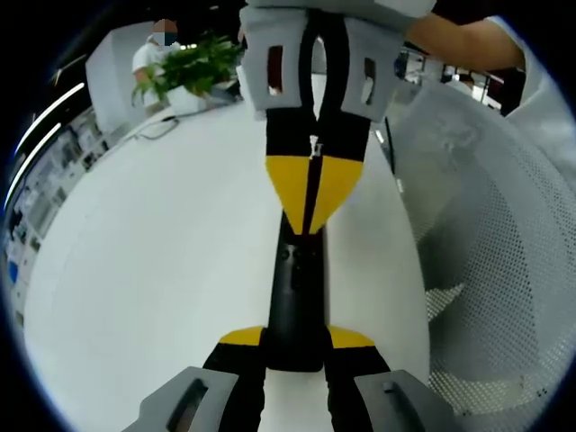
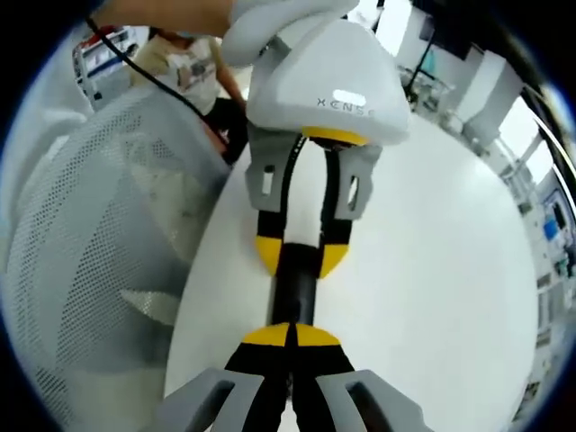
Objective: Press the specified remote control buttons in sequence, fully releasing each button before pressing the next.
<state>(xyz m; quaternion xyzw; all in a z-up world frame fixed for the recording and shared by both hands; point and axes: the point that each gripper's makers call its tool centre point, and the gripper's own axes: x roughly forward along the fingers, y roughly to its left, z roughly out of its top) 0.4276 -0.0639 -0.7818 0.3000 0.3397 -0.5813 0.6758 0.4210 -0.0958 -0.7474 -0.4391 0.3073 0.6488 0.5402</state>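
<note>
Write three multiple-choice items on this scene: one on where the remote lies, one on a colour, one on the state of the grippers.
1. The black remote control lies
A. on the white table
B. in the mesh basket
C. on the floor

2. The gripper tips are
A. red
B. yellow
C. green

3. The right gripper is
A. wide open
B. shut, tip on the remote
C. holding a plant

Key: 1 A, the remote rests flat on the tabletop between both grippers. 2 B, yellow pads show on both. 3 B, its jaws meet over the remote's end, while the left gripper clamps the other end.
</note>
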